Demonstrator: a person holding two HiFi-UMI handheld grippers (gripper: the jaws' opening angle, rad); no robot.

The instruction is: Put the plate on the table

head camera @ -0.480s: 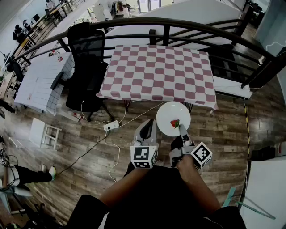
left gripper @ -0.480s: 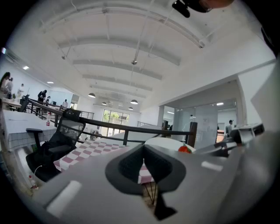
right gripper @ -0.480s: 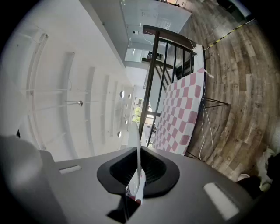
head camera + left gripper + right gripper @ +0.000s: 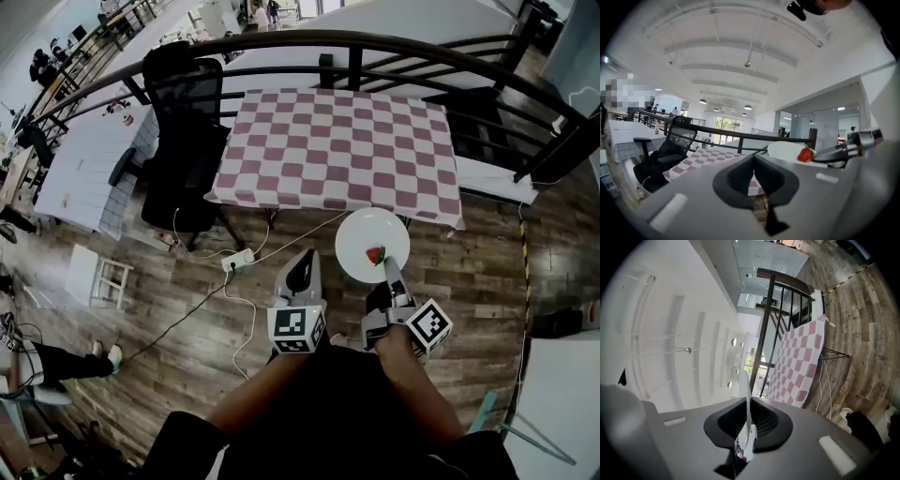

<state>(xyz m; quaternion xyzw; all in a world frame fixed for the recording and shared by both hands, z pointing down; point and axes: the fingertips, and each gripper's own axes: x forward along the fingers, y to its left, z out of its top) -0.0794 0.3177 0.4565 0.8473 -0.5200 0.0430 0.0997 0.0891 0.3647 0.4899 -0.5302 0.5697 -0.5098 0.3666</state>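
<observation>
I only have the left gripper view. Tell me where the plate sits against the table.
Observer: In the head view the plate hangs over the floor, just short of the table's near edge.
Operator: Report the hold on it.
Observer: The right gripper is shut on its rim, plate edge-on between the jaws.
Operator: Name anything on the floor nearby.
Observer: A power strip lies left of the plate.

The left forearm (image 4: 251, 396) and right forearm (image 4: 414, 389) reach forward side by side. The left gripper (image 4: 305, 261) points to 12 o'clock, jaws together and empty. At its 3 o'clock, the right gripper (image 4: 385, 267) leans toward 11 o'clock, jaws pinched on the plate (image 4: 361, 236) rim.
</observation>
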